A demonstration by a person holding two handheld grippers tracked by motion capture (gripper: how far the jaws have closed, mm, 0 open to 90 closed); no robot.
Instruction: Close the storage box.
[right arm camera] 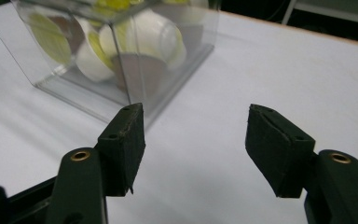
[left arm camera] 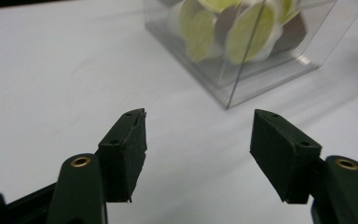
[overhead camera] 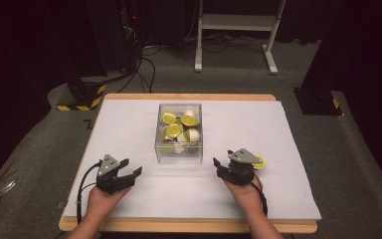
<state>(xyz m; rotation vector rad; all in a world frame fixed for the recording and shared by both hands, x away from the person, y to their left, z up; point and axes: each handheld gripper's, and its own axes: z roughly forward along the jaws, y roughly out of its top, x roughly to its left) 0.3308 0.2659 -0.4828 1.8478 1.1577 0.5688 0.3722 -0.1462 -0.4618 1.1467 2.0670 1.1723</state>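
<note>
Now both grippers, left gripper [overhead camera: 132, 168] and right gripper [overhead camera: 221, 166], stand wide and empty beside the clear box [overhead camera: 178, 149]; a yellow-lidded cup [overhead camera: 259, 162], perhaps, sits by the right.

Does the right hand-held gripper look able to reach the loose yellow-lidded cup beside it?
Probably yes. The yellow-lidded cup lies close beside the right hand-held gripper, with nothing between them. The open, empty jaws face the clear box, so the gripper would likely have to turn first.
</note>
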